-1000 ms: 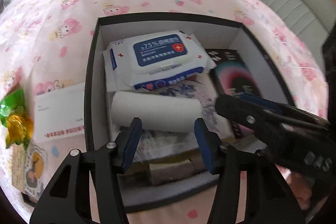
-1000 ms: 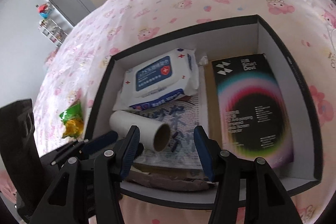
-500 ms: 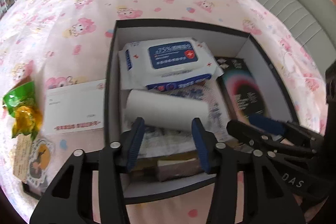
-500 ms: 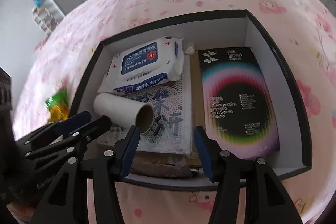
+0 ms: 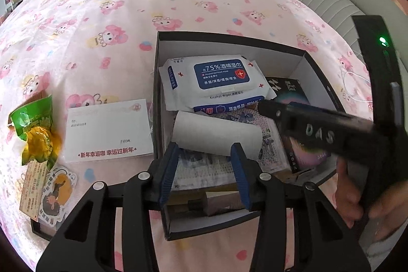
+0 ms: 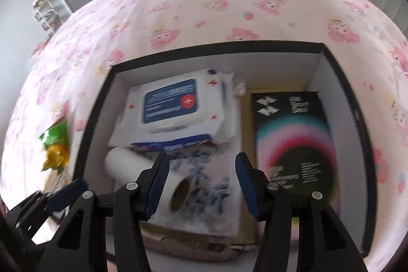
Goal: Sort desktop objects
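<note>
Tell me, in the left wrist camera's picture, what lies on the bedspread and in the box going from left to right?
Green snack packet → white card → black box wall → paper roll → dark printed box.

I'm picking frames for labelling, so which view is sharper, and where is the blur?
Left wrist view: mostly crisp, the print on the wipes pack and the white card is readable; only the right gripper crossing in is smeared. Right wrist view: motion blur throughout, the black box's lettering and the green snack packet are streaked. Both show fisheye bending.

Bright daylight, fisheye warp, motion blur
</note>
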`<state>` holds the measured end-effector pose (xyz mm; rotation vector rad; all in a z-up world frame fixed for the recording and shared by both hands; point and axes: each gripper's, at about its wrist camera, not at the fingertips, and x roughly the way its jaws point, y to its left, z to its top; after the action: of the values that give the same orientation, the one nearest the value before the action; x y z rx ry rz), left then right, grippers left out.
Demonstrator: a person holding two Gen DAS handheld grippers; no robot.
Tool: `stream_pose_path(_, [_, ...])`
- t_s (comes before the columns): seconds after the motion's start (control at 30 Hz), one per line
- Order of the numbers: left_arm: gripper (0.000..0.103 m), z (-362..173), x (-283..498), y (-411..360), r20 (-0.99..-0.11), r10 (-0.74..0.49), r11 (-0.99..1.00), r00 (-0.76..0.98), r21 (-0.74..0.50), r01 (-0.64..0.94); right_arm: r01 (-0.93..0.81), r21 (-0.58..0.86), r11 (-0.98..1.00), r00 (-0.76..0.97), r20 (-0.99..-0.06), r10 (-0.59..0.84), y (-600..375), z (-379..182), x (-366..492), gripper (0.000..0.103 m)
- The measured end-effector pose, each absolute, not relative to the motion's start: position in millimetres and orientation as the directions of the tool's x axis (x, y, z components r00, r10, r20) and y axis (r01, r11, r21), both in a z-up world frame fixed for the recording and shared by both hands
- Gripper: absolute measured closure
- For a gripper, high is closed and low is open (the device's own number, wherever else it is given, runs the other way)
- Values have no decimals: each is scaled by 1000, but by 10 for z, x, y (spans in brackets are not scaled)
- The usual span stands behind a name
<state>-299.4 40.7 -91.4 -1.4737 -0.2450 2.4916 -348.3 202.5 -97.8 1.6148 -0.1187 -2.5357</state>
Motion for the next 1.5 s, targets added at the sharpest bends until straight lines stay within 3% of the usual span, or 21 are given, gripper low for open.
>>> stream_pose_path(0.27, [60,-908,-2948,399,-831,309,-951,-463,-282,-129,109,271,-956,-325,-900,-292,2157,-1011,-3011,53])
stream_pose_path(0.53, [60,-906,-2953,372,-828,314,-949,-465,-286,-131,236,59,-970,-275,-953,-125,1752,-1190,-3153,53])
stream_pose_path(0.77, [60,-913,-2994,370,-828,304,-953,-471,-270,-139,128,33,-991,-286,-956,-69,1882,-1291,-3358,53])
stream_pose_path(1.07, [61,-970,-3041,572,-831,342,-939,-439,-284,-193,130,129,-983,-318,-934,-165,2053,-1076,-3122,53])
stream_pose_path(1.13, [65,-1033,-3087,616,-844,338,-940,-417,-285,-187,122,131,-984,-327,-931,-164,2125,-1029,-3082,53])
stream_pose_path(1.2, [70,-1085,-3143,677,-866,300,-952,-401,-242,-189,117,123,-986,-333,-930,-155,2166,-1009,-3074,53])
stream_pose_path(1.5, [70,-1109,-3420,759,-900,192,-970,-391,-114,-213,96,136,-986,-316,-935,-160,2273,-1037,-3262,53])
